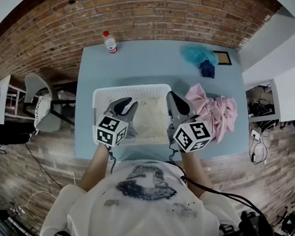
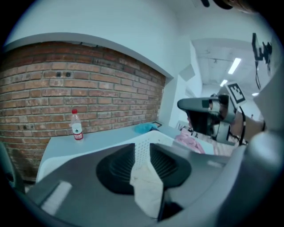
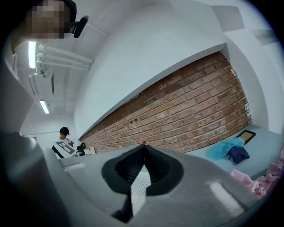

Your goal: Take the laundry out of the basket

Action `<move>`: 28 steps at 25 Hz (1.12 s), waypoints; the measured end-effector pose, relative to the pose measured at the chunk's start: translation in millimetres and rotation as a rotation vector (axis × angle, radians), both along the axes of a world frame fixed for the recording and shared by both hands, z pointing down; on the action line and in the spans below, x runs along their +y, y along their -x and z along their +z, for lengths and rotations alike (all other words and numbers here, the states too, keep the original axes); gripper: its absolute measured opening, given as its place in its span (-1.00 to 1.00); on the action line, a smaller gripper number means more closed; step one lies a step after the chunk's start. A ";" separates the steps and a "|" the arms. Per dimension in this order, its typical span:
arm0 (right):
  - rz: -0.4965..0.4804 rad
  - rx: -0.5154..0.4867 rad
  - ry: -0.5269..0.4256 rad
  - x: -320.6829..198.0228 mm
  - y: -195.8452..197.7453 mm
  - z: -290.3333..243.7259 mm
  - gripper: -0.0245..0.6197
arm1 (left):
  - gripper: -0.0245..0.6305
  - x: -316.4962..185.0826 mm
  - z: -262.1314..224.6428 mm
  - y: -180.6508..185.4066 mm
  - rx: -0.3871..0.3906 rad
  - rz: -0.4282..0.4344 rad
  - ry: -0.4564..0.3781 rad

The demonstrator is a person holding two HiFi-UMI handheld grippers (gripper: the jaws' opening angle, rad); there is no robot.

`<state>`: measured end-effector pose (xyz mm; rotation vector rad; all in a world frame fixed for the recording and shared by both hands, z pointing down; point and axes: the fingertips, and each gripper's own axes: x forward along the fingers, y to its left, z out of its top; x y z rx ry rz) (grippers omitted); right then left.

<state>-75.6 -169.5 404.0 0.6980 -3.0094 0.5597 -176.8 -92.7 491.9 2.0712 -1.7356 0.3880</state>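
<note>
Left claw [image 1: 123,105], jaws slightly apart, hovers over the perforated white plastic basket [image 1: 130,88] at the table's [image 1: 140,60] near edge, seemingly clear of the crumpled white laundry [image 1: 150,117] inside; right claw [image 1: 174,99] is closed, empty.

Camera setup: one head view, two gripper views.
Head view looks steeply down over tabletop [image 1: 140,65]; gripper views sit low, both facing far brick wall [image 2: 66,88].

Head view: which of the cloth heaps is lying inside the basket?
The cream-white heap, inside the white basket. The pink heap lies on the table right of the basket; the teal cloth and navy cloth sit near the table's far edge.
</note>
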 end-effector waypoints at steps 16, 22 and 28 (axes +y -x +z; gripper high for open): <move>0.086 0.013 0.016 -0.5 12.5 13.1 -0.93 | 0.50 6.2 65.8 -20.1 0.051 0.310 0.215; 0.121 0.016 0.034 -7.5 5.5 21.2 -0.93 | 0.65 5.7 90.3 -34.3 0.043 0.429 0.310; 0.153 0.014 0.050 -18.0 1.9 28.9 -0.93 | 0.66 2.3 125.7 -39.6 0.002 0.513 0.405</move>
